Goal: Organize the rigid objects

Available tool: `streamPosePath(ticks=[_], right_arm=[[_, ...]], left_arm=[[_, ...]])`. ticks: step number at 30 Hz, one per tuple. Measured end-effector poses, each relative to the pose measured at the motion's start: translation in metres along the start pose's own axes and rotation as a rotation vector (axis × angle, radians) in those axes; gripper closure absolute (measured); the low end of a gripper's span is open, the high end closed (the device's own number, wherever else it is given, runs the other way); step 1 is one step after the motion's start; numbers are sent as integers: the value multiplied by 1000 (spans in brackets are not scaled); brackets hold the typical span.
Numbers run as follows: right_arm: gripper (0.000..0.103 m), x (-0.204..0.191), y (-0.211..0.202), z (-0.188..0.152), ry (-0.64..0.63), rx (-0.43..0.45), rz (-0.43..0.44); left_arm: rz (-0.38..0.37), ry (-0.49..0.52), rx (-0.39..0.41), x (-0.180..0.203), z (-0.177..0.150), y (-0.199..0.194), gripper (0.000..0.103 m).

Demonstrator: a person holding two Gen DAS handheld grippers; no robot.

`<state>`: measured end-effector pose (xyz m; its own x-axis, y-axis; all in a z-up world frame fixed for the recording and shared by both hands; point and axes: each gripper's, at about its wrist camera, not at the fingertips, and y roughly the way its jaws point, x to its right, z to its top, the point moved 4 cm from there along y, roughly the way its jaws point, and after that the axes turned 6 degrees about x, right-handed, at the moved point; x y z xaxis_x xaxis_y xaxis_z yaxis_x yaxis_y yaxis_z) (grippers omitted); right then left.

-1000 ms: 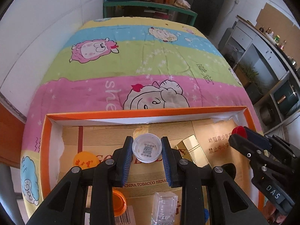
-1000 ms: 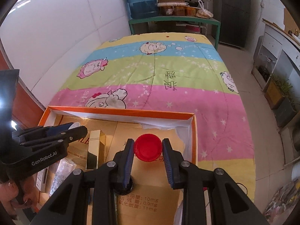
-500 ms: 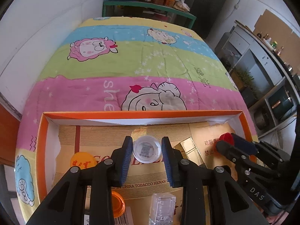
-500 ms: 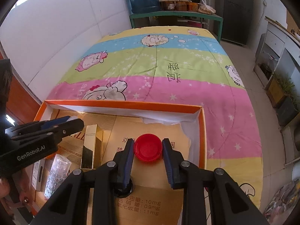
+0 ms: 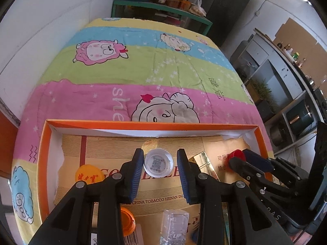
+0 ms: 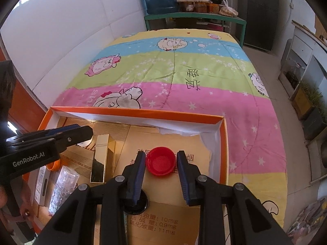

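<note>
An orange-rimmed box (image 5: 147,125) lined with gold card sits on a striped cartoon blanket. My left gripper (image 5: 160,164) is open around a white bottle cap (image 5: 158,163) with a printed code inside; small gaps show on both sides and the cap lies on the card. My right gripper (image 6: 161,161) is open around a red cap (image 6: 161,160) near the box's right wall, with slim gaps beside it. The red cap and right gripper also show in the left wrist view (image 5: 237,155).
In the box lie a gold rectangular case (image 6: 101,159), a yellow-orange lid (image 5: 89,176), an orange cap (image 5: 127,221), a clear plastic block (image 5: 174,225) and a black round lid (image 6: 136,204). Shelves and cabinets stand beyond the bed.
Both grippers have opened slightly, so the white cap and the red cap now sit loose between the pads. Both caps ended lower, on the card.
</note>
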<state>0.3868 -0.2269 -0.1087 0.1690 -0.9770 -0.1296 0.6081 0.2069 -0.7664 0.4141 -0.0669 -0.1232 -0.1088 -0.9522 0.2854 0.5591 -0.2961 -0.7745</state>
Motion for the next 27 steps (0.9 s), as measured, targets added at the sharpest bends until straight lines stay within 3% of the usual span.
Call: streamPosePath(ticks=[7, 10, 15, 27], right_arm=[[72, -3, -13, 0, -2, 35, -25], [72, -4, -22, -1, 2, 56, -33], [72, -11, -41, -7, 31, 97, -16], [72, -30, -97, -30, 82, 229, -120]], left_arm=[[43, 40, 36, 6, 0, -11, 67], [68, 60, 64, 8, 0, -21, 44], [61, 77, 108, 13, -4, -42, 42], [103, 113, 275, 18, -29, -113, 42]])
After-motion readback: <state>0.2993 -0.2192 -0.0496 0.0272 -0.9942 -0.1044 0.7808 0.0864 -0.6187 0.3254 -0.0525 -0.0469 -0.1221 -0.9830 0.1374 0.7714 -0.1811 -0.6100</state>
